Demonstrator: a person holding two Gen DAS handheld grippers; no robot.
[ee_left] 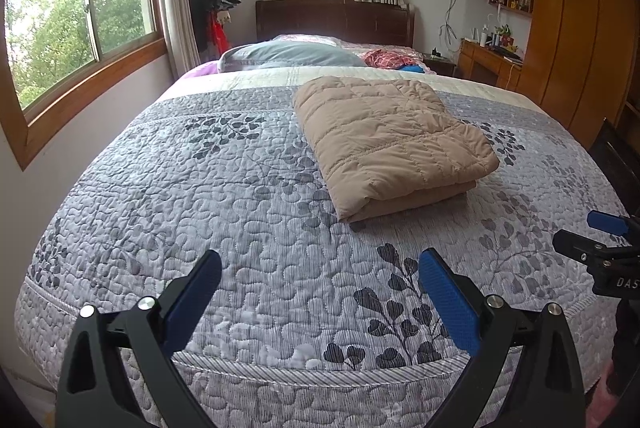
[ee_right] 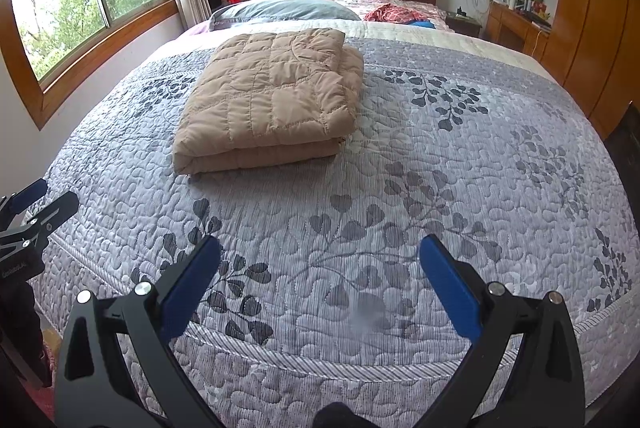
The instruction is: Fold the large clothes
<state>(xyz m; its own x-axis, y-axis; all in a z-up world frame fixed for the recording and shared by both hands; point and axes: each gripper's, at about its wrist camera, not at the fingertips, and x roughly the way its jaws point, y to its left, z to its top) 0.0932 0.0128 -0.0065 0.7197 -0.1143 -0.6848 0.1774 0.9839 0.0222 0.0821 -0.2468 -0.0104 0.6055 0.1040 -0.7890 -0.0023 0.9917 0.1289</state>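
Bedroom with a wide bed (ee_left: 224, 196) under a grey leaf-print quilt, windows (ee_left: 80, 16) along the wall, wooden wardrobe (ee_left: 572, 40) and desk (ee_left: 488, 62) opposite. Folded tan padded coat (ee_left: 390, 144) lying mid-bed, pillows (ee_left: 288, 54) beyond it. Left hand-held gripper (ee_left: 320, 300) and right hand-held gripper (ee_right: 320, 292) both spread wide, empty, hovering over the bed's near edge, well apart from the coat.

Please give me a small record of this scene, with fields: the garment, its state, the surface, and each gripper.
garment: tan quilted jacket
state: folded into a thick rectangle, lying flat
surface: grey leaf-print bedspread
left gripper: open, empty, near the foot of the bed, apart from the jacket
right gripper: open, empty, also apart from the jacket
also on bed: grey pillow by the headboard
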